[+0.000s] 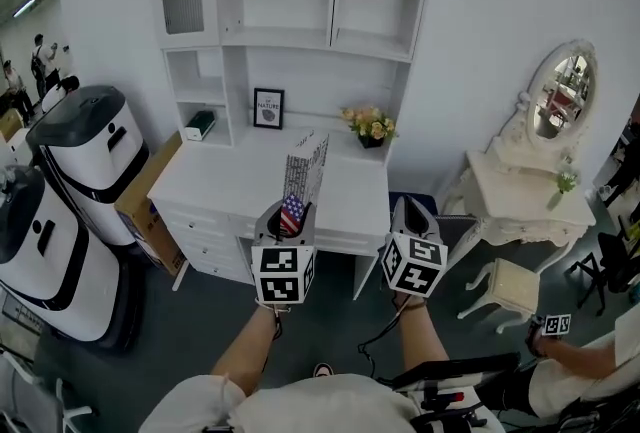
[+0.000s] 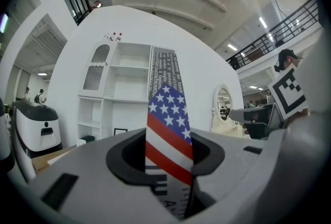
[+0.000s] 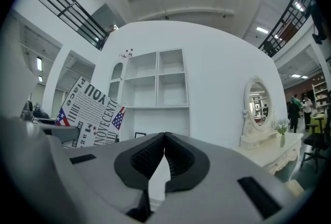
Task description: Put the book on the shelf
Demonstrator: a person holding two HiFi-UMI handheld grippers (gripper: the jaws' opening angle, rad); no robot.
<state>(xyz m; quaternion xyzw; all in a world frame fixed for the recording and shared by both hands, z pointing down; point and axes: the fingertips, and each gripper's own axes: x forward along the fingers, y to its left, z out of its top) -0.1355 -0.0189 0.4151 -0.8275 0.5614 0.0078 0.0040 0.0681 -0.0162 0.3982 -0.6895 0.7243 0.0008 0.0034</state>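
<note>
A thin book [image 1: 305, 176] with newsprint lettering and a stars-and-stripes corner stands upright in my left gripper [image 1: 289, 217], whose jaws are shut on its lower edge. In the left gripper view the book [image 2: 166, 130] rises between the jaws toward the white shelf unit [image 2: 124, 88]. My right gripper [image 1: 415, 221] hangs beside it to the right, shut with nothing in it; its tips meet in the right gripper view [image 3: 164, 137], where the book [image 3: 88, 114] shows at left. The shelf unit [image 1: 300, 11] stands against the wall over a white desk [image 1: 230, 186].
On the desk's back stand a small framed picture [image 1: 268, 108], a flower pot [image 1: 370, 126] and a green item [image 1: 200, 125] in a cubby. White golf-style bags [image 1: 70, 181] stand at left. A dressing table with oval mirror [image 1: 555, 121] and stool [image 1: 510, 286] stand at right.
</note>
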